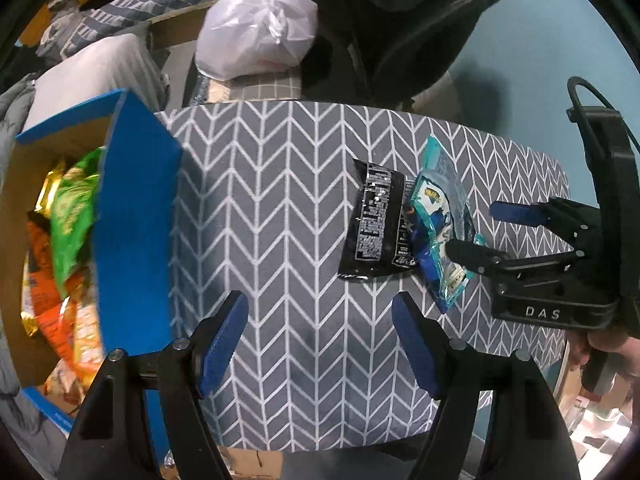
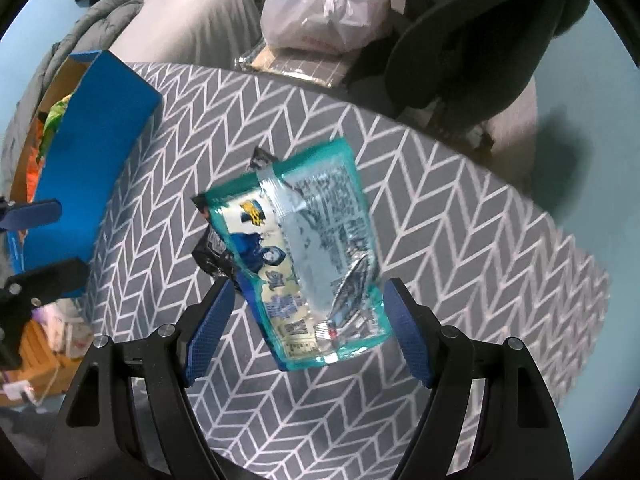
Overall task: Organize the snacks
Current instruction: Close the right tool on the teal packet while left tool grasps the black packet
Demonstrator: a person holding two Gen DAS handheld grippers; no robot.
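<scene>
Where lettered, right gripper (image 1: 478,232) reads "DAS".

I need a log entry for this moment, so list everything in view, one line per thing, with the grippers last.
Teal snack packet: one, teal and clear, on the table, overlapping the black packet, between the right gripper's open fingers.
Black snack packet: one, black with white print, flat on the table, partly under the teal one.
Blue box: one, blue outside and brown inside, at the table's left edge.
Snack bags in the box: several, green, orange and gold; exact count unclear.
Table: one, grey cloth with white herringbone lines.
White plastic bag: one, knotted, behind the table.
Dark chair: one, behind the table.
Left gripper: black with blue pads, open, over bare cloth.
Right gripper: black with blue pads, open around the teal packet.
</scene>
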